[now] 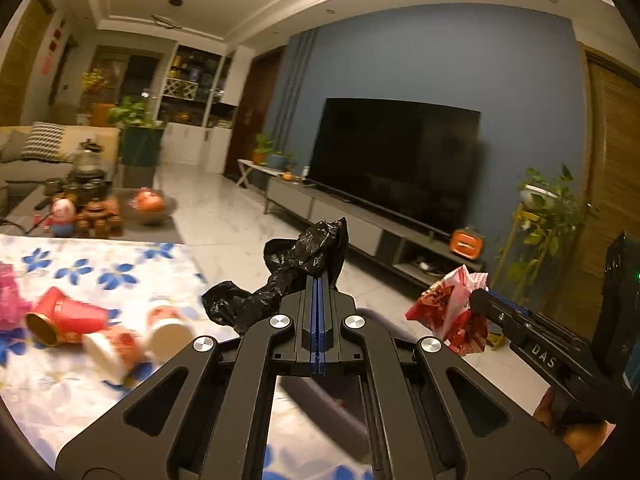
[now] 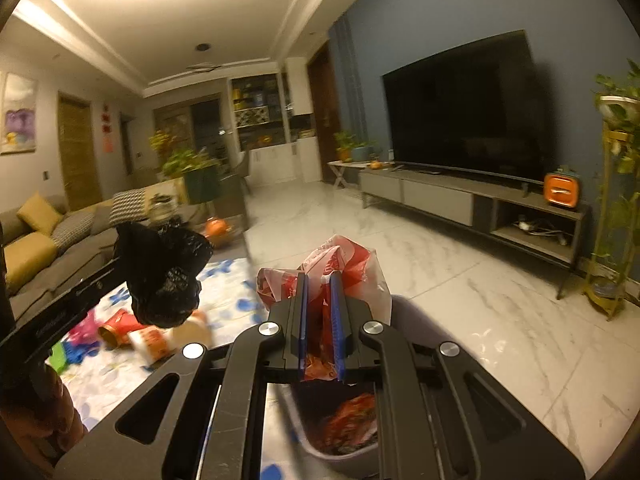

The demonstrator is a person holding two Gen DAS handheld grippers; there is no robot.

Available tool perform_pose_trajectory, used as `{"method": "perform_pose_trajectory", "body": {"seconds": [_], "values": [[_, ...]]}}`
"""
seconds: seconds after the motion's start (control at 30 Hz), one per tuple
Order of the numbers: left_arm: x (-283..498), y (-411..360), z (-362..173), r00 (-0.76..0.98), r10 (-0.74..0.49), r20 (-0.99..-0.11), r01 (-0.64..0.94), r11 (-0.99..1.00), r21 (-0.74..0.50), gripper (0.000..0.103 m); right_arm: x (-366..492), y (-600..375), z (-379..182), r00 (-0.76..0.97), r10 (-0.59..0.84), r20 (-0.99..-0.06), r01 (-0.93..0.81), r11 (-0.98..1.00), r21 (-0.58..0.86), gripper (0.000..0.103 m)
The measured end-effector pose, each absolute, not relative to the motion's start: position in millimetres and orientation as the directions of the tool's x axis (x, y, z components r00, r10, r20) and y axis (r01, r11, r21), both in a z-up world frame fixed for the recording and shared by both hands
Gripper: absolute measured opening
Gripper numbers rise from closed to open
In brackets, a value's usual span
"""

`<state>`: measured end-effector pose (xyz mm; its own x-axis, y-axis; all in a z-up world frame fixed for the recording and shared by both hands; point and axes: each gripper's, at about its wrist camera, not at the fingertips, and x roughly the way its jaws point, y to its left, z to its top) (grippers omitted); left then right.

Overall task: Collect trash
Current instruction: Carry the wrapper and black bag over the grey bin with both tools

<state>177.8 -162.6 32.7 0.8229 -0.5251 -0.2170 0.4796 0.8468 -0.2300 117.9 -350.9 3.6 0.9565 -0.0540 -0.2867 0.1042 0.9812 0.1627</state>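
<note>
Directly below the right gripper (image 2: 320, 292), which was clamped on a red-and-white wrapper (image 2: 340, 264), the bin (image 2: 320, 456) waited, so releasing it seemed next, while the left gripper (image 1: 319, 284) pinched a black bag (image 1: 304, 264) beside it, cups (image 1: 116, 332) remaining on the bench (image 1: 60, 400).

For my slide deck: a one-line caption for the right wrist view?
Right gripper holds a red wrapper above the bin; left gripper holds a black bag.

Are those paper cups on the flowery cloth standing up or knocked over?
Knocked over. The paper cups lie on their sides on the flowery cloth, open mouths showing.
</note>
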Motion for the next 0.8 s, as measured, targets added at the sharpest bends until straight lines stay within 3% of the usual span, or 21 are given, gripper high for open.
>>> {"method": "perform_pose_trajectory", "body": {"seconds": [0.8], "values": [[215.1,-254.2,-15.8,0.719,-0.652,-0.241,0.593,0.756,-0.276,0.0,144.0,-391.6,-21.2,0.949,-0.094,-0.302,0.162,0.964,0.209,0.013]]}}
